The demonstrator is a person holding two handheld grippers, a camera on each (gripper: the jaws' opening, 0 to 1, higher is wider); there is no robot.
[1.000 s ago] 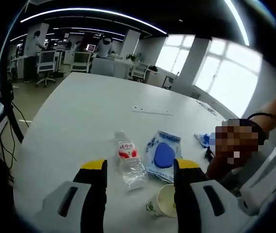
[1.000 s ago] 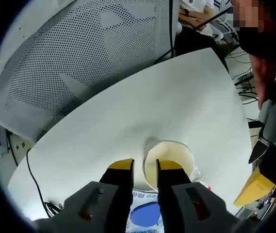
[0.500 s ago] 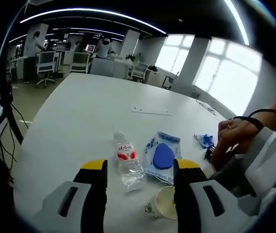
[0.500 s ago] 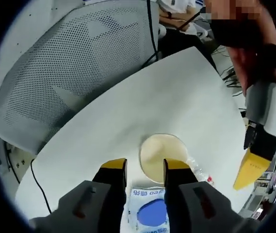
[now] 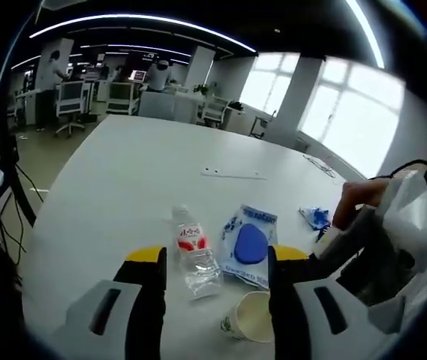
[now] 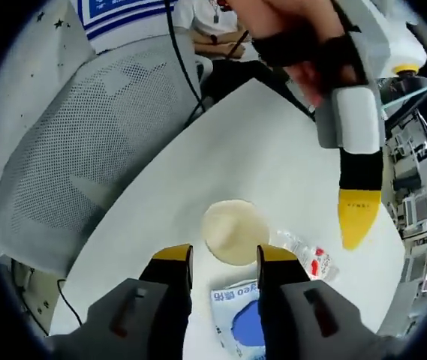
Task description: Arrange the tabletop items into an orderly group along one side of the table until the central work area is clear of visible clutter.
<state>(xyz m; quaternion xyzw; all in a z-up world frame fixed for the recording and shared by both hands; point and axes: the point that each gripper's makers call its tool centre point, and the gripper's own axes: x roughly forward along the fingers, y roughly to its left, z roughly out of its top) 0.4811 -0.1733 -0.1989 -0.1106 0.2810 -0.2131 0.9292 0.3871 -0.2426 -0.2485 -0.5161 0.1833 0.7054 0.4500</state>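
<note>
Your left gripper [image 5: 215, 264] hovers over the tabletop [image 5: 138, 172] with jaws spread, empty. Between them lie the water bottle [image 5: 196, 255] and the blue-and-white packet [image 5: 249, 244], just beside each other; the paper cup [image 5: 249, 318] stands nearer. Your right gripper [image 6: 224, 259] has jaws spread too, behind the cup.

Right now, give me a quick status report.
Both tools open, empty. Paper cup upright beyond right tool; bottle and blue packet lie ahead of left tool.

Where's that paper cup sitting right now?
In the left gripper view the paper cup stands upright at the table's near edge, just below the blue-and-white packet and beside the lying water bottle.
</note>
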